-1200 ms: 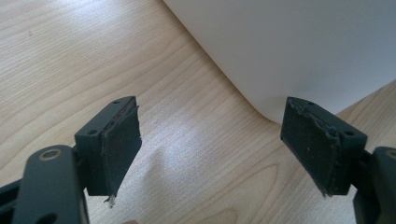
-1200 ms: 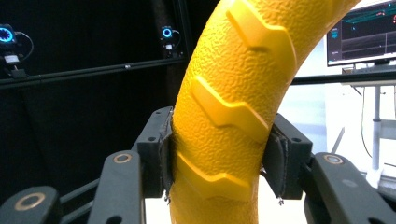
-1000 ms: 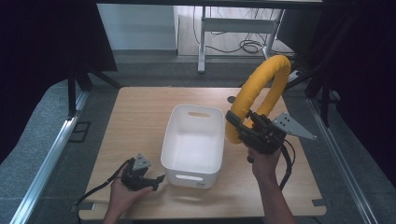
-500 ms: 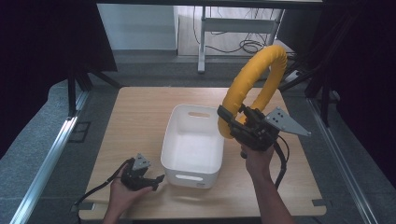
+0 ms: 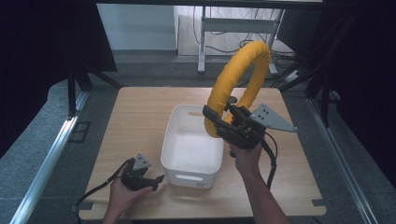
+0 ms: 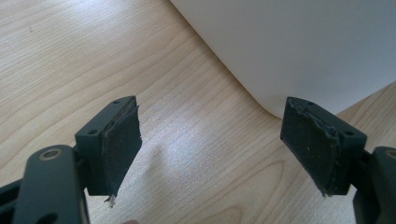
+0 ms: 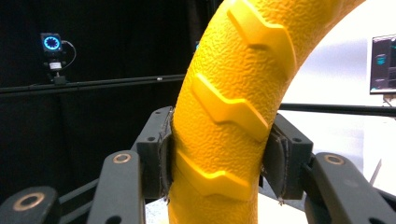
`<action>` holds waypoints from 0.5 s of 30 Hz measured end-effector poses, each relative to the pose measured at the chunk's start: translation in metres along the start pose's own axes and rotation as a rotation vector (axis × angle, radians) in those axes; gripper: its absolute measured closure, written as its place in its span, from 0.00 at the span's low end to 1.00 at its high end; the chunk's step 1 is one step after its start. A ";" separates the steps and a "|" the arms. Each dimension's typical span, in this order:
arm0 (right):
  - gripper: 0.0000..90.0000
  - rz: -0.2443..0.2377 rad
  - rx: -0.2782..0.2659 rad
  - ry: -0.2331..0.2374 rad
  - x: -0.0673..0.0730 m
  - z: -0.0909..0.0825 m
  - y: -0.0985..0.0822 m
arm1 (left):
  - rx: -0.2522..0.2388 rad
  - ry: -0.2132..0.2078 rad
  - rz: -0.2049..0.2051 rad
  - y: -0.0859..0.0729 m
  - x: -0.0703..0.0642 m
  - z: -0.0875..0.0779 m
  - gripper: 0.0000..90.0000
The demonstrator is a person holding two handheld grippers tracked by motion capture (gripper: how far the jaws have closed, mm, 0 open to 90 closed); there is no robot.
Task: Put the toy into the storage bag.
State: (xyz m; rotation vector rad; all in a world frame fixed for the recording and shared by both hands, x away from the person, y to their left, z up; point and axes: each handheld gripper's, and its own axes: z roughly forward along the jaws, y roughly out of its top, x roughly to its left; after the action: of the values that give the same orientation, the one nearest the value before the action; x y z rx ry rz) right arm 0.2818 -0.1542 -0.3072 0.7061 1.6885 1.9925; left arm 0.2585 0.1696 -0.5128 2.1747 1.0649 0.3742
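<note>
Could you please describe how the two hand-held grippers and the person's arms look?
Both are black. The right hand-held gripper bears a grey three-cornered plate with small holes and trails a black cable. The left hand-held gripper has a smaller grey plate; its flat pads look frayed. The forearms are bare, without sleeves.

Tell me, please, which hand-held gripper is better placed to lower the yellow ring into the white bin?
Right: the right hand-held gripper already clamps the yellow ring beside the white bin; the left hand-held gripper is open, low on the table.

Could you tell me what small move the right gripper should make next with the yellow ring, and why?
Probably carry it a little further left over the white bin. The right gripper is shut on the yellow ring, held upright above the bin's right rim, not yet centred over its opening.
</note>
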 end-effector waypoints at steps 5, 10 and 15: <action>0.54 0.006 0.004 0.025 0.005 0.010 -0.003 | 0.001 0.001 0.000 0.000 0.000 0.000 0.22; 0.54 0.011 0.002 0.036 0.010 0.017 -0.005 | 0.004 0.000 0.001 0.000 0.000 0.000 0.23; 0.54 0.010 0.001 0.045 0.016 0.023 -0.006 | 0.005 0.000 0.001 0.000 0.000 0.000 0.23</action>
State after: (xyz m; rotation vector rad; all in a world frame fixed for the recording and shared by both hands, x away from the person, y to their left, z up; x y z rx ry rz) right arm 0.2838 -0.1252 -0.3087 0.6757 1.7151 2.0291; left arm 0.2588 0.1695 -0.5131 2.1801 1.0654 0.3720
